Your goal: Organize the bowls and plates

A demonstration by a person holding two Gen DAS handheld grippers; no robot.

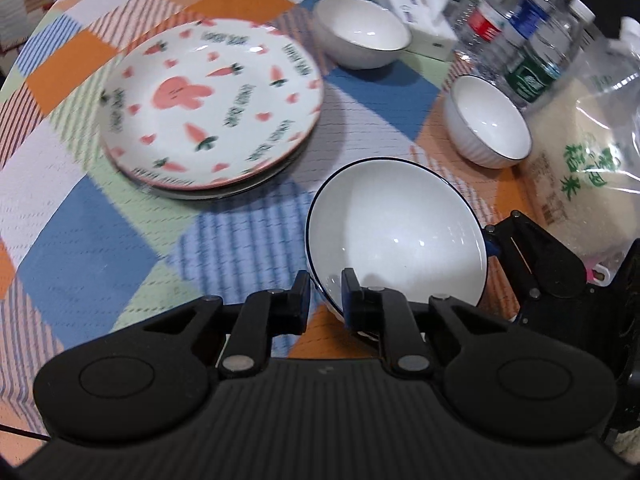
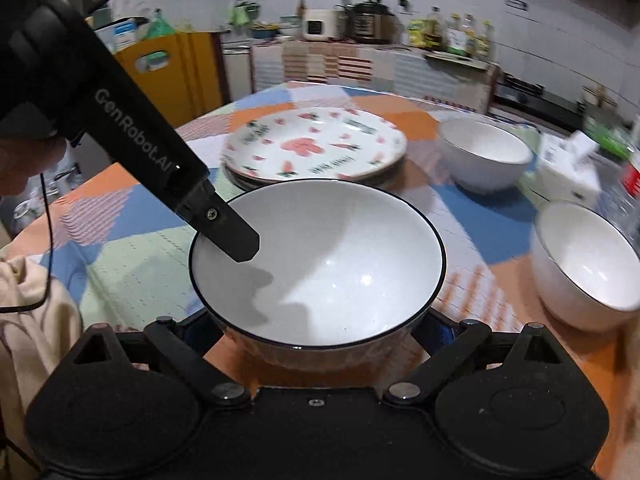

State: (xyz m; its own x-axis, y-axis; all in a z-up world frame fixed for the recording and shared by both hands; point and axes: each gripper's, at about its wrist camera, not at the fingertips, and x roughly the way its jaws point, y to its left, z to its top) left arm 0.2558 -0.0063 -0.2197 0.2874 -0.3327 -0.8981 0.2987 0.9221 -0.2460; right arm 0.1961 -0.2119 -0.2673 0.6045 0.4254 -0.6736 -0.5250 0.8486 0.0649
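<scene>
Pinching the near rim of the white blue-rimmed ceramic bowl [image 1: 396, 236], left gripper [image 1: 326, 292] holds it at the table's near side; right gripper [image 2: 320, 320] spread around its base. Carrot-print plates [image 1: 212, 100] already stacked far left. 2 white bowls [image 1: 488, 120] [image 1: 360, 30] at right remain unstacked.

Carrot-print plates [image 1: 212, 96] sitting stacked mid-table; blue-rimmed white bowl [image 1: 396, 232] tilting nearest, two more white bowls [image 1: 362, 30] [image 1: 490, 120] standing upright, apart, right of stack.
</scene>
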